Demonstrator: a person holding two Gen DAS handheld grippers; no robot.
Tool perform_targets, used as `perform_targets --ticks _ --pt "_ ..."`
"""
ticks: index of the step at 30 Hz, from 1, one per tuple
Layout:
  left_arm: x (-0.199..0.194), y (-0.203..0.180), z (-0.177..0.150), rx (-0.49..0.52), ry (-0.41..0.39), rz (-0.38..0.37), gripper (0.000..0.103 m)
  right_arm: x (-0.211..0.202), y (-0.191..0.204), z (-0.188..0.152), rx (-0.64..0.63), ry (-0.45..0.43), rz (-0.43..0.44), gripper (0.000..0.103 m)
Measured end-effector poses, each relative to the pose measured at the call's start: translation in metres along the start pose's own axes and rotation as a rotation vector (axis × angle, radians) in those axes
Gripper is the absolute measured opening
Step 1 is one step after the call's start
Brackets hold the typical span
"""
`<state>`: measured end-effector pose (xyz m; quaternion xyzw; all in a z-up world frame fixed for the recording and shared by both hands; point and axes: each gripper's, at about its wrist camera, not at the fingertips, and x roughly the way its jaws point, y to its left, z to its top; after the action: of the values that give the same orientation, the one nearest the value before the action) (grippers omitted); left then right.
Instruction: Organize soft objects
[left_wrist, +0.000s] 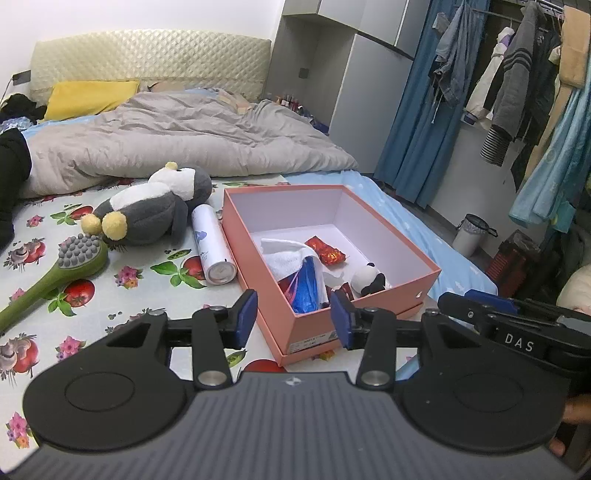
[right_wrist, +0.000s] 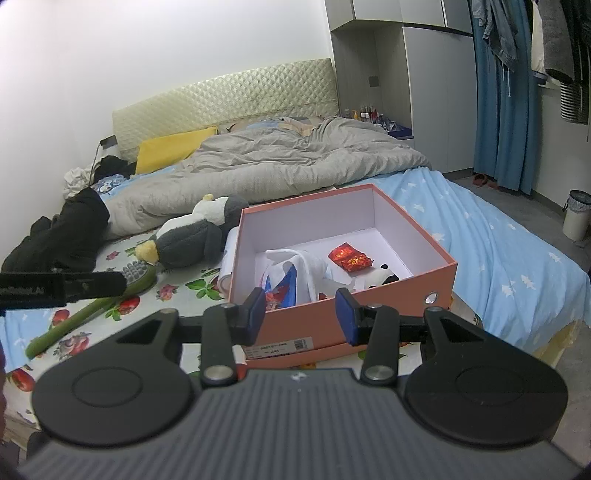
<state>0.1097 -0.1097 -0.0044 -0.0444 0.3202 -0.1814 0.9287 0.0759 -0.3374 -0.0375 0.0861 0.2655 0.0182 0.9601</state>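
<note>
An open pink box (left_wrist: 400, 258) stands on the flowered sheet and holds a small panda plush (left_wrist: 367, 278), a white cloth (left_wrist: 284, 254), a blue bag (left_wrist: 306, 284) and red wrappers (left_wrist: 327, 251). A grey and white penguin plush (left_wrist: 155, 210) lies left of the box. My left gripper (left_wrist: 293, 317) hovers open before the box's near corner, nothing between its pads. My right gripper (right_wrist: 300, 317) is open too, facing the box's front wall (right_wrist: 388, 299), and empty. The penguin plush (right_wrist: 192, 240) and panda plush (right_wrist: 382, 278) also show in the right wrist view.
A white spray can (left_wrist: 212, 247) lies between penguin and box. A green massage brush (left_wrist: 70, 262) lies at the left. A grey duvet (left_wrist: 177, 136), yellow pillow (left_wrist: 88, 96) and black clothes (right_wrist: 62, 236) fill the bed's far part. Hanging clothes (left_wrist: 517, 85) and a bin (left_wrist: 471, 232) stand right.
</note>
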Motion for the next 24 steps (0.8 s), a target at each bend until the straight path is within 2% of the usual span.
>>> perform_targets --ticks 6,8,9,11,12,13,14,15,18,24 --pt "-0.0007 -0.0001 -0.0036 -0.001 0.005 0.009 0.055 0.0013 -0.0005 0.0009 -0.002 0.006 0.001 0.045" --pt "-0.0018 0.001 -0.003 -0.006 0.004 0.013 0.06 0.0013 -0.0002 0.0006 -0.003 0.007 0.0 0.045" --pt "-0.0025 0.0012 -0.0024 -0.005 -0.001 0.014 0.067 0.0013 -0.0004 0.0011 -0.005 0.009 0.002 0.046" --pt "-0.0049 0.0018 -0.0013 -0.004 -0.012 0.013 0.073 0.0023 0.0001 0.0024 -0.021 0.013 0.001 0.069" --pt "-0.0059 0.0021 -0.0005 -0.005 -0.016 0.013 0.077 0.0023 -0.0001 0.0033 -0.027 0.01 -0.003 0.075" --pt "-0.0064 0.0026 0.0004 -0.006 -0.018 0.014 0.086 0.0019 -0.0007 0.0039 -0.026 0.003 -0.006 0.086" --pt "-0.0071 0.0029 0.0012 -0.008 -0.023 0.014 0.09 0.001 -0.0018 0.0043 -0.023 -0.004 -0.008 0.089" --pt "-0.0078 0.0032 0.0018 -0.009 -0.027 0.012 0.095 0.0012 -0.0023 0.0044 -0.022 -0.006 -0.01 0.089" --pt "-0.0075 0.0027 0.0028 -0.008 -0.022 0.007 0.1 0.0026 -0.0031 0.0049 -0.023 0.004 -0.016 0.089" --pt "-0.0041 0.0003 0.0025 0.007 -0.007 0.044 0.101 0.0043 -0.0043 0.0044 -0.017 0.012 -0.022 0.089"
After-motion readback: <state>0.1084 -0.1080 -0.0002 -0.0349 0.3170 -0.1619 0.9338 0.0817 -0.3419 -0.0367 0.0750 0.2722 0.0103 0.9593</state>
